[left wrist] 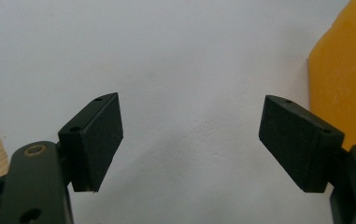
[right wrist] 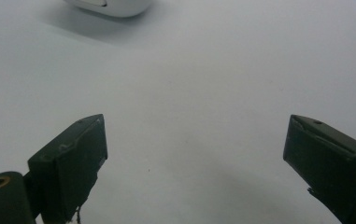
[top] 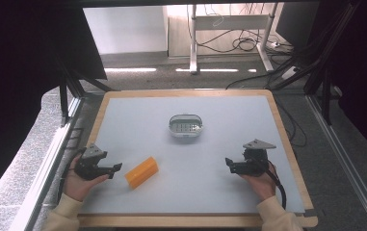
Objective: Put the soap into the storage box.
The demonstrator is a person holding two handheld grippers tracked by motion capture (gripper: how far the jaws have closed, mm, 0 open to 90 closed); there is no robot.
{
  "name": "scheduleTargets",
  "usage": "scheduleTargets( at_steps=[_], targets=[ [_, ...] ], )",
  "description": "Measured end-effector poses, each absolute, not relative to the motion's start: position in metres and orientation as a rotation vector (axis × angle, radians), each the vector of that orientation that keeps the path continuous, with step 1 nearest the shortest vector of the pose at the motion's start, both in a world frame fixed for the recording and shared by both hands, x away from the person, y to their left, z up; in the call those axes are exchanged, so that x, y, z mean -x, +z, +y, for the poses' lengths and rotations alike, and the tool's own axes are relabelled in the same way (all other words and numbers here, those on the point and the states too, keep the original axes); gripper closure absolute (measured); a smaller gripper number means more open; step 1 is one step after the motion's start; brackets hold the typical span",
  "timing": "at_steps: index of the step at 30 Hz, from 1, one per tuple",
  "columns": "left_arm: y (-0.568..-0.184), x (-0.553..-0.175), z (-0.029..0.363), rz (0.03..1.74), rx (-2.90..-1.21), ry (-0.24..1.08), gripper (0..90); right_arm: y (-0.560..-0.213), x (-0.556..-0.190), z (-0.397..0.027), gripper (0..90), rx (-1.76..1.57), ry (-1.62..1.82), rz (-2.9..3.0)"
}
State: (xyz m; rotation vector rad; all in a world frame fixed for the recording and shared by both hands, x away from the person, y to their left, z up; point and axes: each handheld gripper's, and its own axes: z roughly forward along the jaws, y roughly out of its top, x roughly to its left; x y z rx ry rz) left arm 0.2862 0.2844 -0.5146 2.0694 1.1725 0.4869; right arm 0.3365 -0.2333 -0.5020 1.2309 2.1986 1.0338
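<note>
An orange block (top: 141,172) lies on the pale grey mat toward the front left; its edge fills the right side of the left gripper view (left wrist: 344,79). My left gripper (top: 118,167) rests just left of the block, jaws wide apart with nothing between them (left wrist: 189,140). A small white oval dish (top: 186,125) with holes in its floor sits mid-table; its rim shows at the top of the right gripper view (right wrist: 110,5). My right gripper (top: 229,163) is at the front right, open and empty (right wrist: 194,158), pointing toward the table's middle.
The mat lies on a wooden-edged table (top: 287,144). Black frame posts stand at both sides (top: 65,96). Beyond the far edge are desk legs and cables on the floor (top: 234,43). A hand (top: 77,185) holds each gripper near the front edge.
</note>
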Motion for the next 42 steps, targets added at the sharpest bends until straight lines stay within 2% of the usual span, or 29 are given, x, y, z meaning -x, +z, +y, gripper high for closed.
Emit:
scheduleTargets(
  at_steps=[17,26,32,42],
  targets=[
    [-0.501,-0.273,0.287,1.186,-2.060,0.490,23.6,-0.493,-0.316,-0.233,11.3,-1.125,1.016,2.221],
    [-0.495,-0.274,0.286,1.190,-2.068,0.465,23.9,-0.495,-0.321,-0.237,11.8,-1.130,1.027,2.219],
    [-0.470,-0.267,0.278,1.162,-2.092,0.489,23.8,-0.494,-0.319,-0.239,12.2,-1.136,1.032,2.202],
    [-0.466,-0.267,0.278,1.158,-2.086,0.471,24.0,-0.495,-0.317,-0.235,12.1,-1.101,1.024,2.216]
  ],
)
